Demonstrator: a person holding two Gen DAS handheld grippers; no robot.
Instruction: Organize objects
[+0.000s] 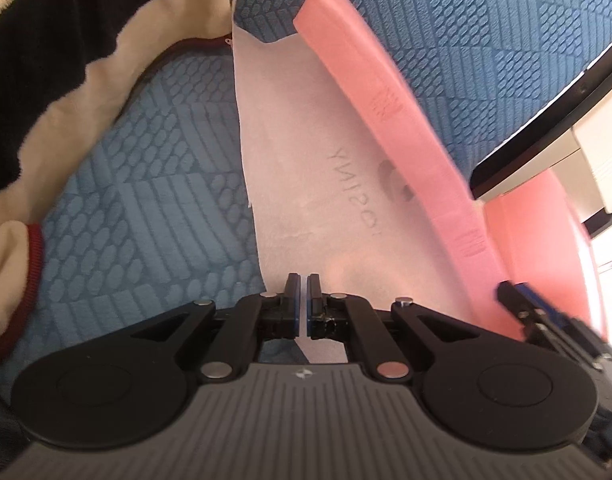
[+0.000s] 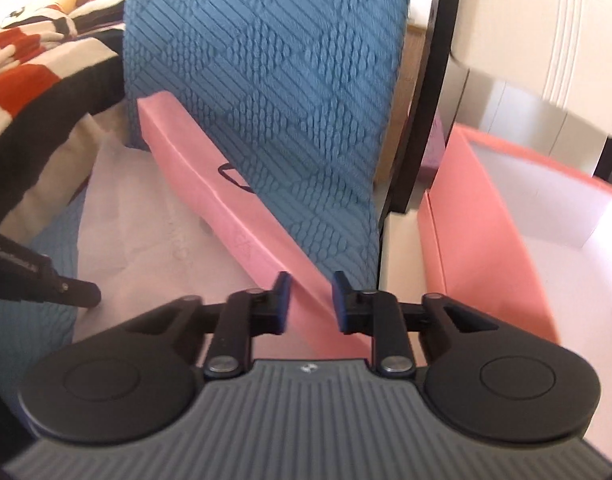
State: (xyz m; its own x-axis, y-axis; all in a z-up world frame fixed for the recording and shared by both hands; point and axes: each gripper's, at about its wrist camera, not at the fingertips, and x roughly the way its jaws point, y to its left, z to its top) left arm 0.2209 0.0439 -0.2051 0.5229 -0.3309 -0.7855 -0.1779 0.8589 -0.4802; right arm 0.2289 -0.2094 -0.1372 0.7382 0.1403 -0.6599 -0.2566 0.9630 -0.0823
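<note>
Left wrist view: the left hand-held gripper (image 1: 304, 300) is lying clenched on white tissue paper (image 1: 306, 168) over the blue bedspread (image 1: 146, 200).

Right wrist view: the right hand-held gripper (image 2: 309, 300) is straddling the pink box lid (image 2: 226, 200) edge, pads not pressing; the pink box (image 2: 485, 220) is sitting beside.

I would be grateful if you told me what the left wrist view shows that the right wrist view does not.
Only the left wrist view shows the mirrored lettering on the white sheet and the shut left gripper.

Only the right wrist view shows the open pink box and the striped blanket.

Both show the pink lid and the blue bedspread.
</note>
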